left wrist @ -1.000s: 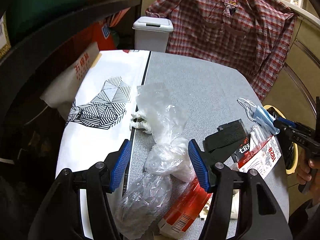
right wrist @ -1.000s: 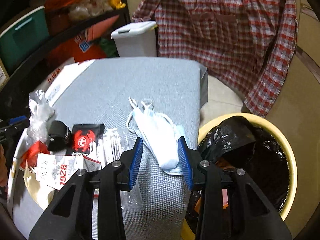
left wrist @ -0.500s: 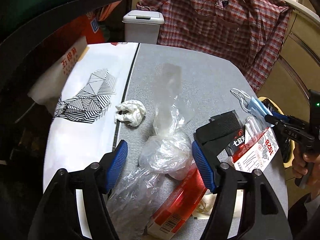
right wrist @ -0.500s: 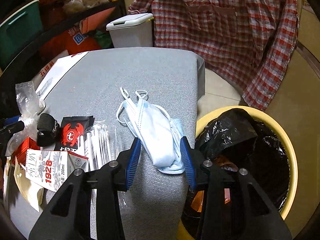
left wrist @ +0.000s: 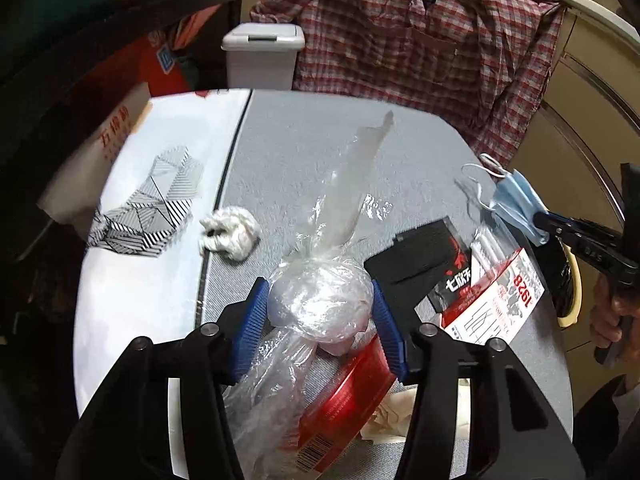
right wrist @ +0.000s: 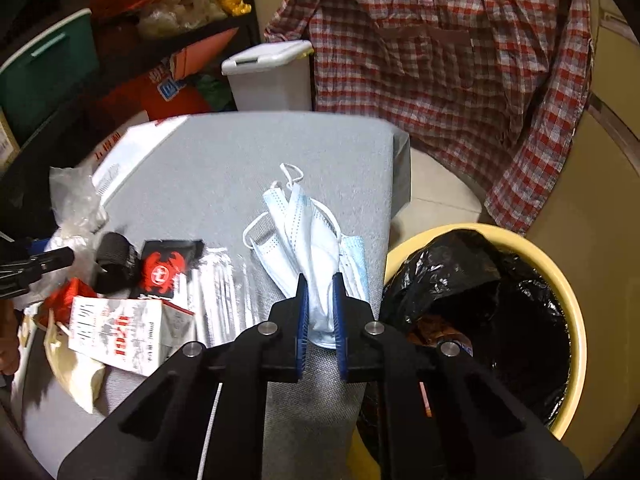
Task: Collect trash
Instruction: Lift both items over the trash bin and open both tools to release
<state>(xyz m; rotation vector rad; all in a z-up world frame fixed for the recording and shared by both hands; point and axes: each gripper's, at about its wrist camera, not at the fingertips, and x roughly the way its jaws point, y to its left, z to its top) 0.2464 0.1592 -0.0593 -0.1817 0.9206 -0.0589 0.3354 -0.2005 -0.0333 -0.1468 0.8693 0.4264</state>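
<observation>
My left gripper (left wrist: pixel 318 304) is shut on a knotted clear plastic bag (left wrist: pixel 320 300) over the grey table (left wrist: pixel 304 140); the bag's tail sticks up and away. My right gripper (right wrist: pixel 320 304) is shut on a bundle of blue and white face masks (right wrist: pixel 308 236) at the table's right edge; the masks also show in the left wrist view (left wrist: pixel 516 200). A yellow bin with a black liner (right wrist: pixel 480 300) stands just right of the masks, below the table edge.
On the table lie a crumpled white tissue (left wrist: pixel 228 232), a black packet (left wrist: pixel 432 256), a "1928" carton (right wrist: pixel 120 332), a clear wrapped strip (right wrist: pixel 220 292) and a red package (left wrist: pixel 344 400). A white lidded bin (right wrist: pixel 272 76) and a plaid shirt (right wrist: pixel 440 60) stand behind.
Both grippers have closed: the left onto the knotted plastic bag, the right onto the face masks, which now bunch up between its pads.
</observation>
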